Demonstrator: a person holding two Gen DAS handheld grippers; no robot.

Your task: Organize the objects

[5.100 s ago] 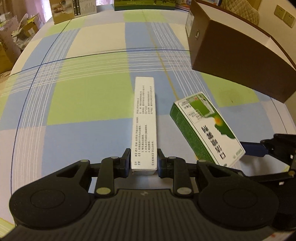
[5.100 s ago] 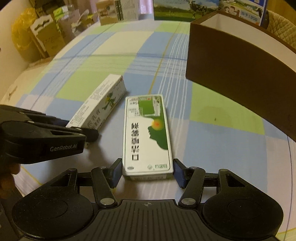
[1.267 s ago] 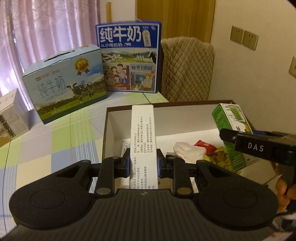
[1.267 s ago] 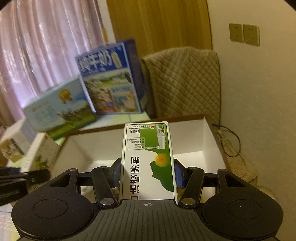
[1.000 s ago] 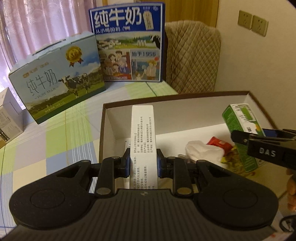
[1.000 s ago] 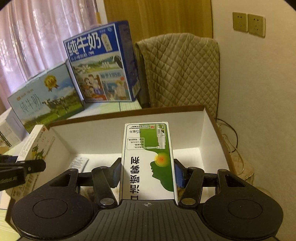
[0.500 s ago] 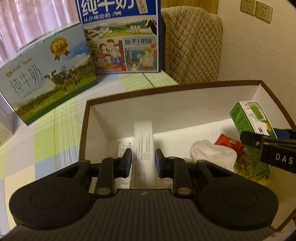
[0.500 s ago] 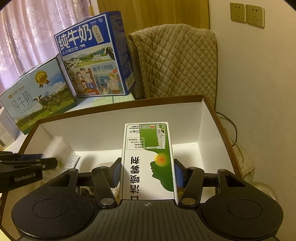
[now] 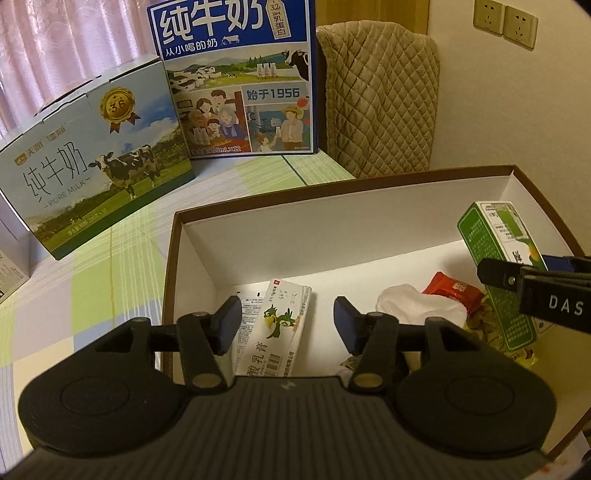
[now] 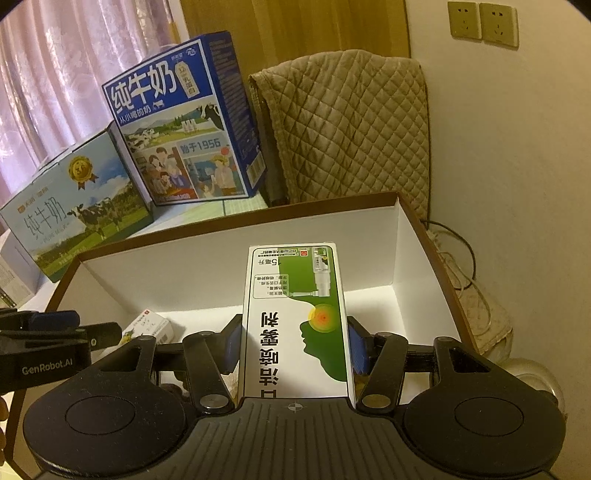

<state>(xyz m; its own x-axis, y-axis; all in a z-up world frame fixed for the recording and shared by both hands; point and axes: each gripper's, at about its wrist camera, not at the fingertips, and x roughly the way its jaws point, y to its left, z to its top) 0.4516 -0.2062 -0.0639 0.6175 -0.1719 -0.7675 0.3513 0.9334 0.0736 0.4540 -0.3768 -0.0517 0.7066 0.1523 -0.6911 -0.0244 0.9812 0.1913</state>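
My left gripper (image 9: pixel 287 320) hangs open over the left end of the brown box with a white inside (image 9: pixel 369 229). The long white carton with a green parrot (image 9: pixel 277 328) lies on the box floor below it, touching neither finger. My right gripper (image 10: pixel 293 341) is shut on the green-and-white spray box (image 10: pixel 295 317), held above the box's right half (image 10: pixel 417 266). In the left wrist view the green box (image 9: pixel 495 258) and the right gripper (image 9: pixel 539 288) show at the right edge. The parrot carton (image 10: pixel 147 328) peeks out behind the left gripper (image 10: pixel 55 343).
A white crumpled wrapper (image 9: pixel 413 302), a red packet (image 9: pixel 454 288) and yellow packets lie in the box. Two milk cartons, pale blue (image 9: pixel 85 162) and dark blue (image 9: pixel 240 77), stand behind it on the checked tablecloth (image 9: pixel 92 266). A quilted chair back (image 10: pixel 347 125) and wall sockets (image 10: pixel 480 22) lie beyond.
My left gripper opened and the white parrot carton dropped onto the box floor. The right gripper still holds the green box, a little lower over the box.
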